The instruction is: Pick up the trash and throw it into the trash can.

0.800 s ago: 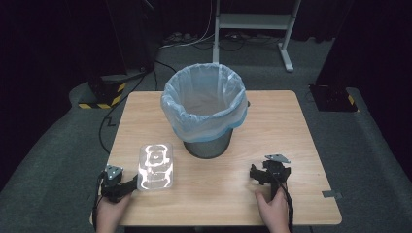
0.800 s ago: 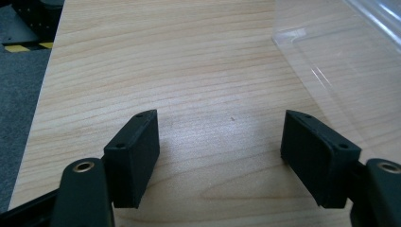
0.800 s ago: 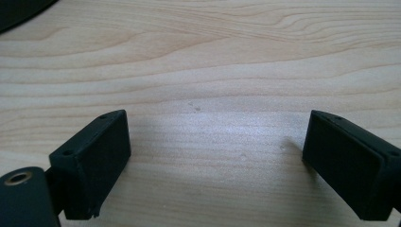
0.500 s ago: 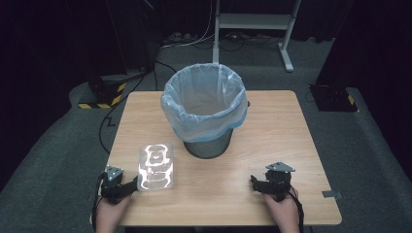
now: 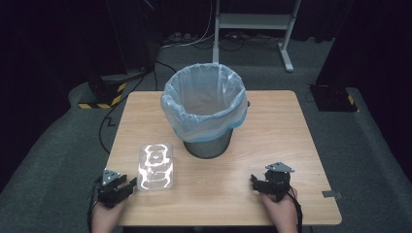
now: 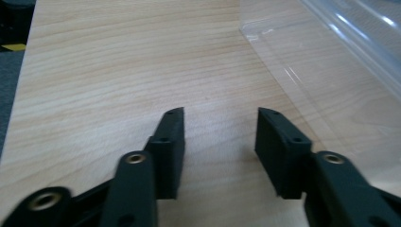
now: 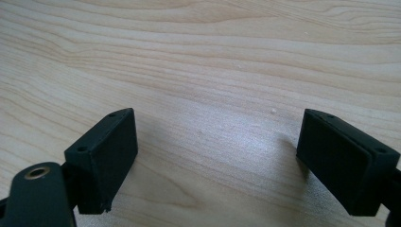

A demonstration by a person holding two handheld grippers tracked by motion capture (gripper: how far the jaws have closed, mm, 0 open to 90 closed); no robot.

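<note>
Lined bin (image 5: 204,109) stands mid-table (image 5: 291,141). Clear tray (image 5: 156,166) lies near it, just beside the left gripper (image 5: 127,185), jaws narrowly parted. Right gripper (image 5: 254,182) gapes wide, empty.

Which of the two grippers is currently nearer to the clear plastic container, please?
Left. The left gripper sits just beside the clear plastic container, jaws open; the right gripper rests across the table.
</note>
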